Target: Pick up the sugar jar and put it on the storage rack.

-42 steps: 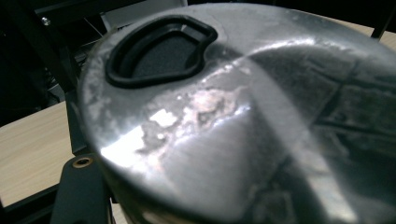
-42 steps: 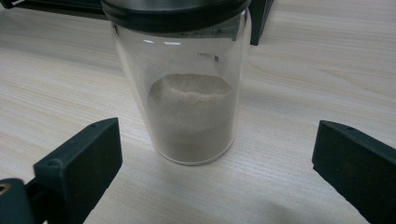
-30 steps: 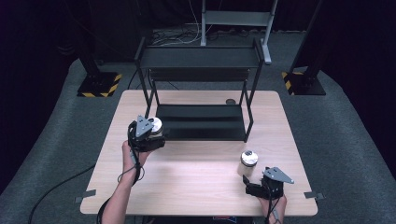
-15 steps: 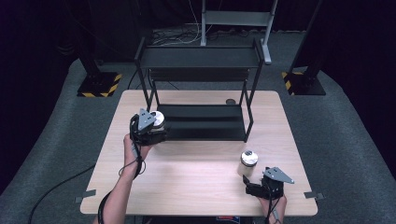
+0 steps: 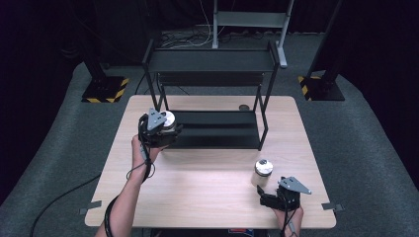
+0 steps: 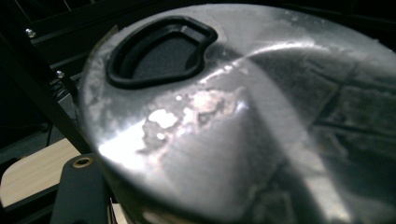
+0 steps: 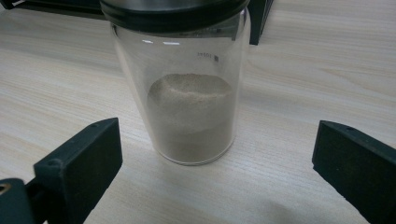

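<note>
My left gripper (image 5: 164, 130) is shut on a jar with a shiny metal lid (image 5: 168, 119), held above the table at the left end of the black rack's lower shelf (image 5: 217, 129). Up close, the metal lid (image 6: 243, 116) has a black-rimmed opening (image 6: 161, 51), and one black jaw shows at the bottom left. A glass jar of beige powder (image 7: 194, 93) with a dark lid stands on the table (image 5: 197, 187). My right gripper (image 7: 215, 140) is open, its pads apart on either side and not touching it. From above, that jar (image 5: 263, 172) stands just ahead of the right gripper (image 5: 267, 190).
The black two-tier rack (image 5: 212, 61) stands at the back middle of the wooden table. A small dark round object (image 5: 243, 107) lies behind its right leg. Bare tabletop lies between the two hands. Stands with striped bases (image 5: 106, 91) are on the floor beyond.
My left gripper has lifted the metal-lidded jar and carried it closer to the rack's left end. The right gripper and the powder jar have stayed still.
</note>
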Demonstrator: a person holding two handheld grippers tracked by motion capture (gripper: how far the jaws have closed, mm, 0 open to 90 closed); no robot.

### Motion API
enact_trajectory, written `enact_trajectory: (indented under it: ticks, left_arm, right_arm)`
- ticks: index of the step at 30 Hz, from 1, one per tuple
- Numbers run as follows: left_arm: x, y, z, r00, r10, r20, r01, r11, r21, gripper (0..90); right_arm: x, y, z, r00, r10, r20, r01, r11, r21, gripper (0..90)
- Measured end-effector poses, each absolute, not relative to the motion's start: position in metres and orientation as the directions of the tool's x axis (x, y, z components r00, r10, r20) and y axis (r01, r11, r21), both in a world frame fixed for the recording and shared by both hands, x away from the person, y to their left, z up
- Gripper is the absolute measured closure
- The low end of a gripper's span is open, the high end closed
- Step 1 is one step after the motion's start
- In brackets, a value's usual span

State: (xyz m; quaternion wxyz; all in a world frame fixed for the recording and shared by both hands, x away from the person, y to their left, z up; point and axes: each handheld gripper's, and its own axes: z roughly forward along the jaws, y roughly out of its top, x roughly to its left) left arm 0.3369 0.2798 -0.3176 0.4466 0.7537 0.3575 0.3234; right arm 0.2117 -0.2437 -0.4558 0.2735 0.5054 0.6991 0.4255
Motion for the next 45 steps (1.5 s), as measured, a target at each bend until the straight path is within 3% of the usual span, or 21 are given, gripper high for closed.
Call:
enact_trajectory:
  ticks: [45]
  left_arm:
    - [0.368,0.269,-0.277,0.547,0.818,0.179,0.226,-0.35,0.909,30.2]
  right_arm:
    - [0.213,-0.244,-0.455,-0.341,0.939,0.047,0.479,0.13,0.868,1.3]
